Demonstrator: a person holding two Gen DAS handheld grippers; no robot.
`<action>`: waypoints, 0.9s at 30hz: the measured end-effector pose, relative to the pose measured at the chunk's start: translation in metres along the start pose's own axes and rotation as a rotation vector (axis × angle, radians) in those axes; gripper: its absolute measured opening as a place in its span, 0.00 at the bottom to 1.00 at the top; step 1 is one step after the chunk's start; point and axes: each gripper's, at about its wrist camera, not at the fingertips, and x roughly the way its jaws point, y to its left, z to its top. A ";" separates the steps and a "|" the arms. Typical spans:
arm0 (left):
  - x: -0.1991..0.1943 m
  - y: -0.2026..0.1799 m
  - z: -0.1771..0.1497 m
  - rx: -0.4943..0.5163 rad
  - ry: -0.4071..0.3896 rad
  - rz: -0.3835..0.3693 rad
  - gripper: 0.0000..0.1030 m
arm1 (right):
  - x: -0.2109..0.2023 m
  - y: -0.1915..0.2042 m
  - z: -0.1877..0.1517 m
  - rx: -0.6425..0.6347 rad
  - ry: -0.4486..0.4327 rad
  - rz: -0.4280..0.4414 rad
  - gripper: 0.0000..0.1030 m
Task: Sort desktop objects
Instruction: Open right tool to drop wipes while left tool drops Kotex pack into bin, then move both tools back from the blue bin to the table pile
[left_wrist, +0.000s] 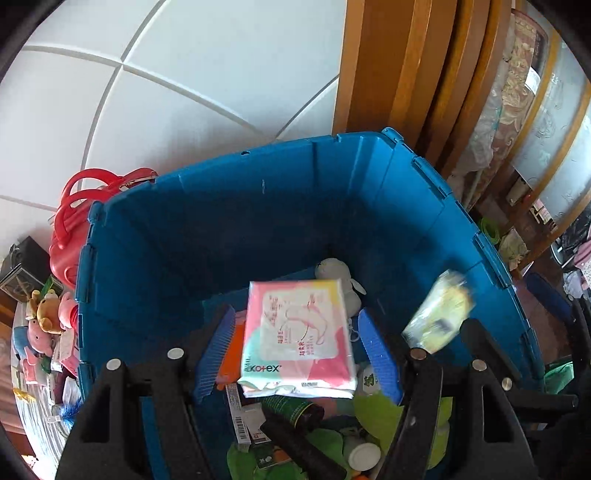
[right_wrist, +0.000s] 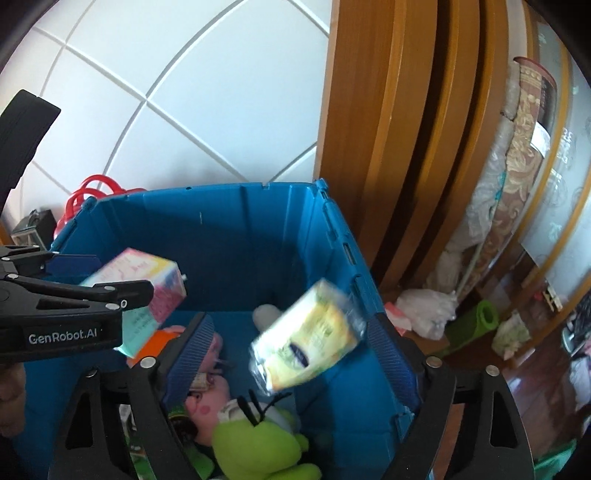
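A blue plastic bin (left_wrist: 258, 206) stands below both grippers; it also shows in the right wrist view (right_wrist: 258, 236). My left gripper (left_wrist: 299, 350) is open, and a pink and white Kotex pack (left_wrist: 299, 336) hangs between its blue pads without touching them, over the bin. The same pack shows in the right wrist view (right_wrist: 147, 291). My right gripper (right_wrist: 291, 354) is open, and a blurred yellow tissue pack (right_wrist: 306, 339) is in the air between its pads; it also shows in the left wrist view (left_wrist: 439, 314).
The bin holds a green plush (right_wrist: 255, 446), a pink plush (right_wrist: 210, 398), a white plush (left_wrist: 336, 273), boxes and a bottle. A red bag (left_wrist: 74, 221) and plush toys (left_wrist: 44, 317) lie left of the bin. A wooden door frame (right_wrist: 388, 147) stands behind.
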 end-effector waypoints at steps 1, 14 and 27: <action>0.000 0.001 0.000 -0.002 0.001 -0.003 0.66 | -0.001 0.000 0.000 0.000 -0.002 0.002 0.89; -0.082 0.042 -0.016 0.059 -0.048 -0.026 0.66 | -0.061 0.022 -0.001 -0.006 -0.066 0.082 0.99; -0.205 0.180 -0.128 0.016 -0.219 0.070 0.66 | -0.188 0.138 -0.022 -0.094 -0.188 0.378 1.00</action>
